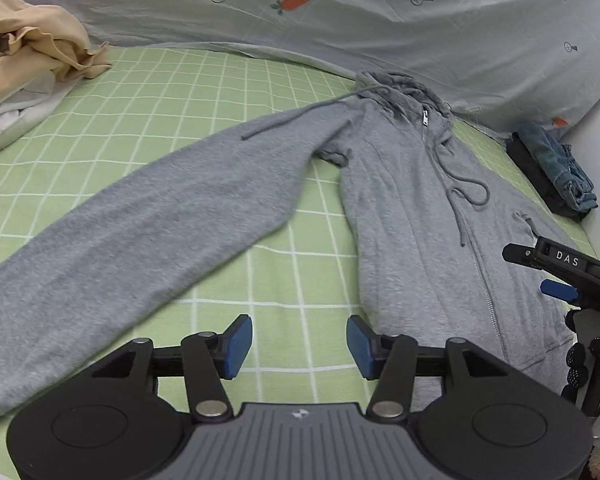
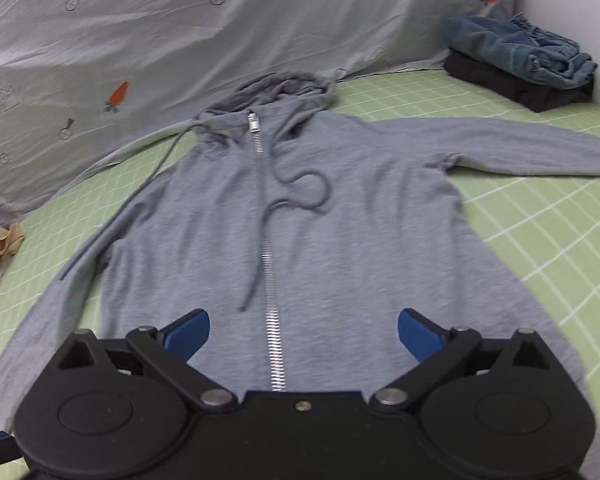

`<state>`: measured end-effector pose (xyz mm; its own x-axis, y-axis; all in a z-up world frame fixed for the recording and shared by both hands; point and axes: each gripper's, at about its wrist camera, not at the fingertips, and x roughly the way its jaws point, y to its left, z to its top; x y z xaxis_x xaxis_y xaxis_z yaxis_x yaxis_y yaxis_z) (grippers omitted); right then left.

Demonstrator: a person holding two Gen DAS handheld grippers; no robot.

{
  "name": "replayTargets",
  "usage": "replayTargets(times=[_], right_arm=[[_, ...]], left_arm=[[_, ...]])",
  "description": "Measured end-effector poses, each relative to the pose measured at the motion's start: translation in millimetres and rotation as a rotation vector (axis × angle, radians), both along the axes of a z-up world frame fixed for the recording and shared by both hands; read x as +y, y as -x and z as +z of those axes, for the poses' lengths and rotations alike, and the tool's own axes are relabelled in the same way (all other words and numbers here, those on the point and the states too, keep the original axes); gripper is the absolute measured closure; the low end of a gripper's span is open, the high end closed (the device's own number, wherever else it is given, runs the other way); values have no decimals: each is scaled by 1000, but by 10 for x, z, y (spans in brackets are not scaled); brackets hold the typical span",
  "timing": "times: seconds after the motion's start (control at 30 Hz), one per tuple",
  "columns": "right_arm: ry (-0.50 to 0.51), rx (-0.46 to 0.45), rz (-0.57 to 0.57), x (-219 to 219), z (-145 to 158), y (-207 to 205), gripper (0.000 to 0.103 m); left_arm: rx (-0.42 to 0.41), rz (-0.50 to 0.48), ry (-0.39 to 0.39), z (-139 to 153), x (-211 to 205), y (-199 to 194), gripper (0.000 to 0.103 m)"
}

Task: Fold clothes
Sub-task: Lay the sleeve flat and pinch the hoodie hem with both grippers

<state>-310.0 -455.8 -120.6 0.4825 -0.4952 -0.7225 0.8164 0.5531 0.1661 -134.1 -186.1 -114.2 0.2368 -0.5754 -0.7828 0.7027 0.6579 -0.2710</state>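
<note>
gray zip hoodie (image 2: 320, 240) flat, zipped, sleeves spread on green checked bedsheet (image 1: 204, 92) | left gripper (image 1: 299, 346) fingers apart, empty, above sheet beside hem | right gripper (image 2: 303, 336) jaws wide, empty, over zipper (image 2: 271, 280) | folded jeans (image 2: 520, 50) near wall

Looks like a bedroom in someone's home. There's a bed with a green checked sheet (image 1: 220, 92), a pale quilt (image 1: 340, 20) printed with little carrots bunched up at the back, folded jeans (image 2: 516, 48) stacked by the white wall (image 2: 572, 20), and a beige clothes pile (image 1: 28, 44) on the side.
</note>
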Motion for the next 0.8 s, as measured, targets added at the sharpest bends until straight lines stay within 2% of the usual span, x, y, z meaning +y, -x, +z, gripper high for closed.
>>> replayTargets(times=[0.07, 0.13, 0.2, 0.23, 0.27, 0.3, 0.33, 0.37, 0.4, 0.47, 0.57, 0.7, 0.8], right_arm=[[20, 61, -30, -259, -25, 311, 1], [7, 74, -29, -464, -61, 609, 1], [-43, 60, 1, -645, -104, 855, 7], [-78, 46, 32, -711, -141, 924, 18], [-105, 31, 67, -751, -170, 961, 34], [-119, 16, 104, -781, -191, 995, 37], [-113, 1, 144, -786, -195, 1011, 45], [-126, -11, 191, -795, -200, 1006, 55], [-133, -16, 235, -798, -205, 992, 57], [-120, 4, 314, -772, -206, 948, 84], [-113, 4, 367, -764, -187, 984, 91], [-98, 44, 299, -883, -146, 1178, 92], [-111, 77, 283, -1013, -112, 1273, 92]], left_arm=[[-3, 12, -25, -78, -205, 194, 46], [-29, 63, -65, -141, -355, 343, 46], [-39, 139, -92, -168, -431, 427, 46], [-32, 184, -93, -169, -444, 448, 47], [-23, 222, -90, -167, -441, 465, 50], [-7, 254, -79, -165, -440, 477, 67], [15, 286, -64, -166, -440, 489, 83], [22, 321, -59, -169, -444, 517, 83], [16, 354, -60, -170, -452, 553, 83], [-13, 384, -81, -164, -526, 652, 86], [-32, 405, -112, -145, -644, 791, 89], [25, 377, -129, -139, -726, 923, 89], [19, 334, -174, -134, -842, 975, 88]])
